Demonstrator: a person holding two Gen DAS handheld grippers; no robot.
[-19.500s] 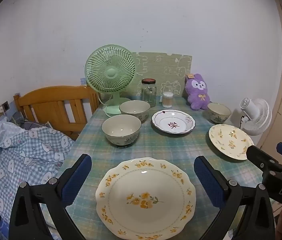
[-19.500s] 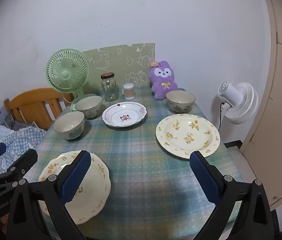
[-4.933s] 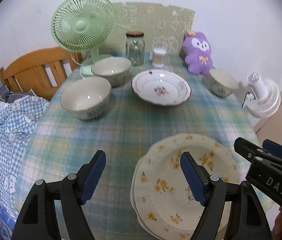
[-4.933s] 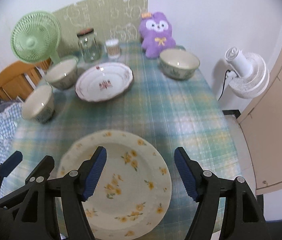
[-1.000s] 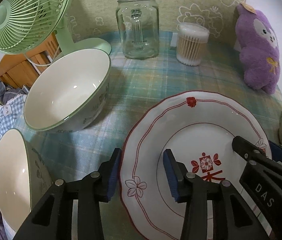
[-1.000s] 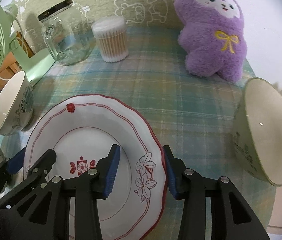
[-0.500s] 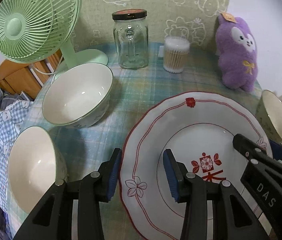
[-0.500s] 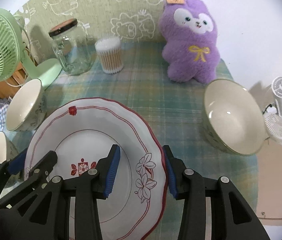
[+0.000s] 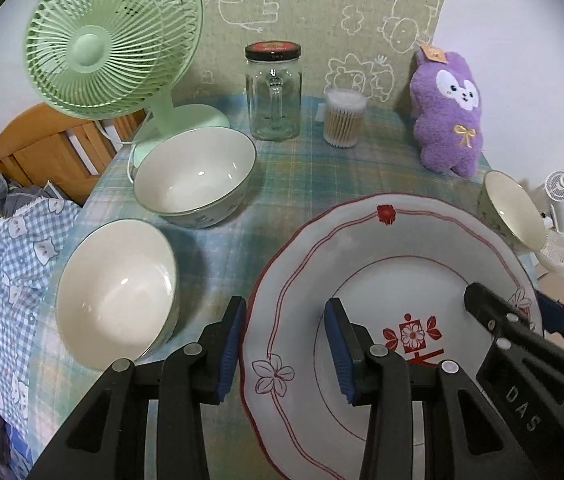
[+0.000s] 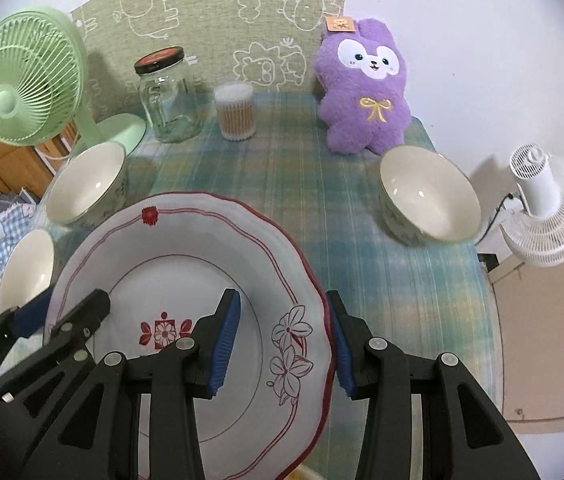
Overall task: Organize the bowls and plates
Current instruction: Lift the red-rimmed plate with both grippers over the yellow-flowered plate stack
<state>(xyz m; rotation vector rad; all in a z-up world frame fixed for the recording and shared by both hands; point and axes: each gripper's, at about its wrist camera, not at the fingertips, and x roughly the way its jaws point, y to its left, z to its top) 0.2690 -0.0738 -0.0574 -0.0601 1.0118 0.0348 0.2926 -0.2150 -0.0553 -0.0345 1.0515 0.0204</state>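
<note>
A white plate with a red rim and red flower print hangs above the checked tablecloth, carried by both grippers. My left gripper is shut on its left rim, one pad under the edge and one inside the well. My right gripper is shut on the opposite rim beside the outlined flowers. Two cream bowls stand at the table's left. A third bowl stands at the right, below the plush toy.
Along the back stand a green fan, a glass jar, a cotton swab tub and a purple plush. A white fan is off the right edge. A wooden chair and checked fabric lie left.
Both grippers have risen and drawn back with the plate between them. The bowls, jar and plush now look smaller and farther, and more of the table shows.
</note>
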